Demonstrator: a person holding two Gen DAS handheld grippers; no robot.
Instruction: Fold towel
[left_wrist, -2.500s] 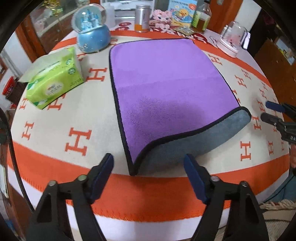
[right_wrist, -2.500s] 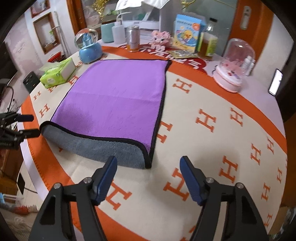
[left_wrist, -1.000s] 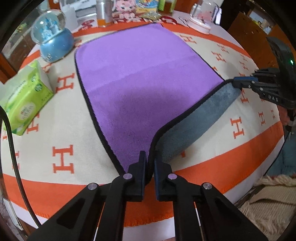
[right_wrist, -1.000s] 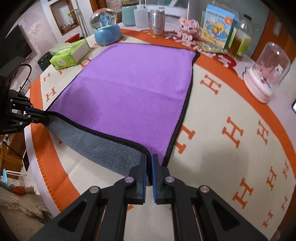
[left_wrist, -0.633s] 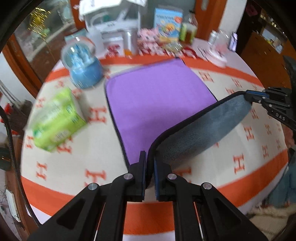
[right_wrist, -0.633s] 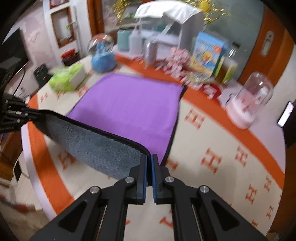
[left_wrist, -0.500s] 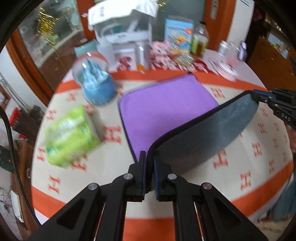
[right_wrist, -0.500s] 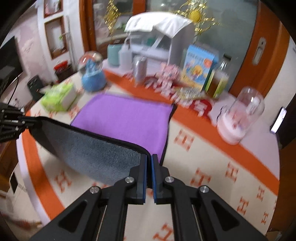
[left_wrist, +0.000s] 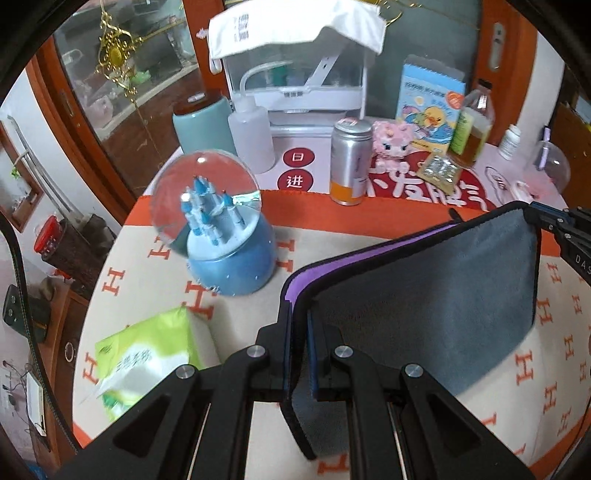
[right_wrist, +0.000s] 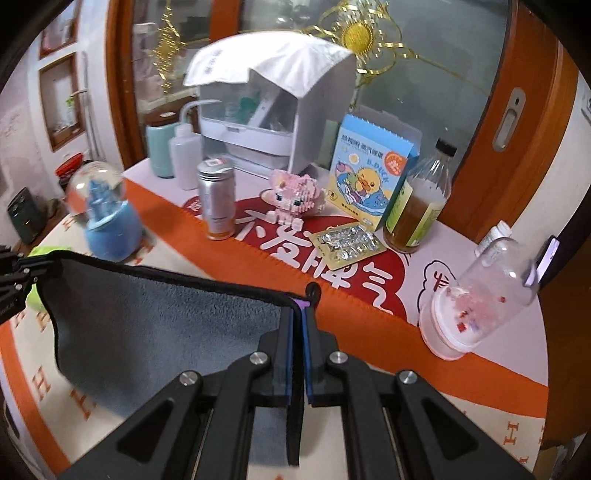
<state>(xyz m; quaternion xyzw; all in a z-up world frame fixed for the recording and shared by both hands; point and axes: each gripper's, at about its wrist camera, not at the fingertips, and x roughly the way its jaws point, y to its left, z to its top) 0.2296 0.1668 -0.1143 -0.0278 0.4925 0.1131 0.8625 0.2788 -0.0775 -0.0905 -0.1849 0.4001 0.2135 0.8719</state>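
Observation:
The towel (left_wrist: 424, 295) is purple on one side and grey on the other, with a black hem. Its near edge is lifted and carried over toward the far side, grey side facing me. My left gripper (left_wrist: 298, 325) is shut on the towel's left near corner. My right gripper (right_wrist: 298, 321) is shut on the right near corner; the towel (right_wrist: 159, 321) hangs stretched between them. A thin strip of purple shows along the top hem. The right gripper also shows at the right edge of the left wrist view (left_wrist: 554, 221).
A blue snow globe (left_wrist: 218, 236) and a green tissue pack (left_wrist: 147, 354) stand left of the towel. A silver can (left_wrist: 349, 162), pink toy (right_wrist: 291, 195), duck box (right_wrist: 369, 173), amber bottle (right_wrist: 417, 199), blister pack (right_wrist: 347, 243) and a clear dome (right_wrist: 476, 302) line the far side.
Both grippers shut on the near corners, lifted them and carried the towel's near edge up and toward the far side. The purple top side is now mostly hidden behind the grey underside.

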